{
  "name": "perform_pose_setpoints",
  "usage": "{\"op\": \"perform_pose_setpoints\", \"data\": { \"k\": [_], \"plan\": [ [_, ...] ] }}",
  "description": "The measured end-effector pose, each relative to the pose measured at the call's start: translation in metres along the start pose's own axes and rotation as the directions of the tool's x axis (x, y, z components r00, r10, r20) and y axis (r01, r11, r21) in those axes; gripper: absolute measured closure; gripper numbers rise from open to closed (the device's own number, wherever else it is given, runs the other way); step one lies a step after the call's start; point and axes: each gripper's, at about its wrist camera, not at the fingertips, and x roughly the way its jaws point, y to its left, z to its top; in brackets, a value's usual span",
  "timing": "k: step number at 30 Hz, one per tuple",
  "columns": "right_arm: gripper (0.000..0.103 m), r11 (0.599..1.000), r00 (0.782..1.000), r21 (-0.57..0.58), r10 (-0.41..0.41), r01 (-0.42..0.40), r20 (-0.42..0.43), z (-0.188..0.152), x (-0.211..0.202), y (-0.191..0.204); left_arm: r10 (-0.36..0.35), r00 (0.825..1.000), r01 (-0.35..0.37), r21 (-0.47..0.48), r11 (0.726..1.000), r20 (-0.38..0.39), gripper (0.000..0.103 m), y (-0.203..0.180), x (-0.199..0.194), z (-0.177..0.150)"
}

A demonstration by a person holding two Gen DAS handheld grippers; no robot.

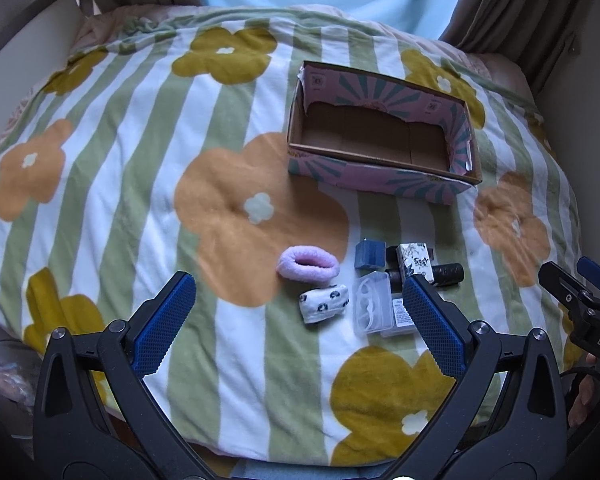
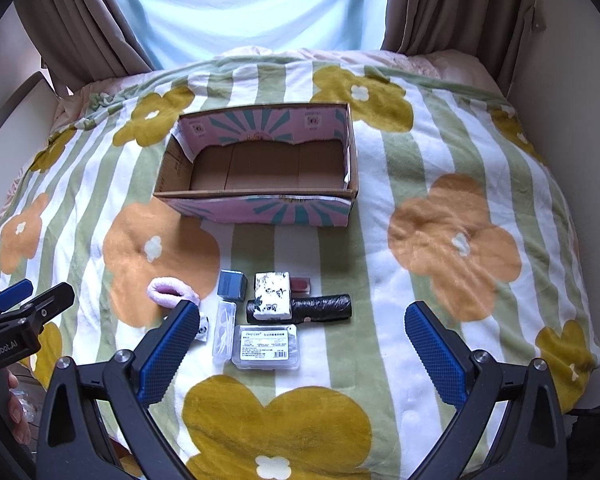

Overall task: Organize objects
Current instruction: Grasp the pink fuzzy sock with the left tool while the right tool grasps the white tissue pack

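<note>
Left gripper (image 1: 300,312): you hold it spread wide over the blanket, nothing between its blue pads, low over the small items.
Right gripper (image 2: 300,332): yours is spread wide too, empty, hanging above the same cluster.
Box (image 2: 260,208): open, nothing inside, sitting on the flowered blanket (image 2: 460,160) beyond the items.
Pink fuzzy ring (image 1: 309,265): leftmost of the group, near the box.
Small patterned pouch (image 1: 324,303): just in front of the ring.
Blue box (image 2: 231,284): beside a white floral box (image 2: 273,295), which lies across a black roll (image 2: 324,308).
Clear cases (image 2: 268,346): nearest you, side by side.
</note>
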Motion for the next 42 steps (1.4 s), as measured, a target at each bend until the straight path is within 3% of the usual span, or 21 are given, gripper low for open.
{"op": "perform_pose_setpoints", "data": {
  "k": [9, 18, 26, 28, 32, 35, 42],
  "plan": [
    [0.001, 1.0, 0.993, 0.013, 0.02, -0.019, -0.115, -0.026, 0.093, -0.002, -0.005, 0.997, 0.005, 0.004, 1.0, -0.082, 0.0, -0.003, 0.095, -0.026],
    [0.012, 0.999, 0.989, -0.028, 0.028, -0.032, -0.146, -0.029, 0.162, 0.01, -0.011, 0.995, 0.013, 0.024, 1.0, -0.097, 0.002, -0.003, 0.179, -0.036],
    [0.03, 0.999, 0.985, -0.016, 0.027, -0.03, -0.168, -0.027, 0.201, 0.014, -0.019, 0.994, 0.026, 0.063, 0.998, -0.108, 0.003, -0.012, 0.216, -0.04],
    [0.034, 1.0, 0.986, -0.006, 0.03, -0.031, -0.166, -0.026, 0.205, 0.013, -0.026, 0.994, 0.032, 0.061, 0.998, -0.108, 0.007, -0.012, 0.221, -0.039],
    [0.051, 0.999, 0.985, -0.004, 0.04, -0.041, -0.169, -0.027, 0.207, 0.012, -0.037, 0.991, 0.045, 0.062, 0.997, -0.126, 0.035, -0.012, 0.229, -0.035],
    [0.06, 0.999, 0.984, -0.012, 0.041, -0.043, -0.172, -0.028, 0.207, 0.012, -0.06, 0.992, 0.067, 0.059, 0.996, -0.114, 0.043, -0.01, 0.227, -0.033],
    [0.061, 0.999, 0.985, -0.005, 0.041, -0.043, -0.167, -0.033, 0.203, 0.008, -0.068, 0.991, 0.077, 0.077, 0.994, -0.115, 0.053, -0.011, 0.225, -0.03]
  ]
}}
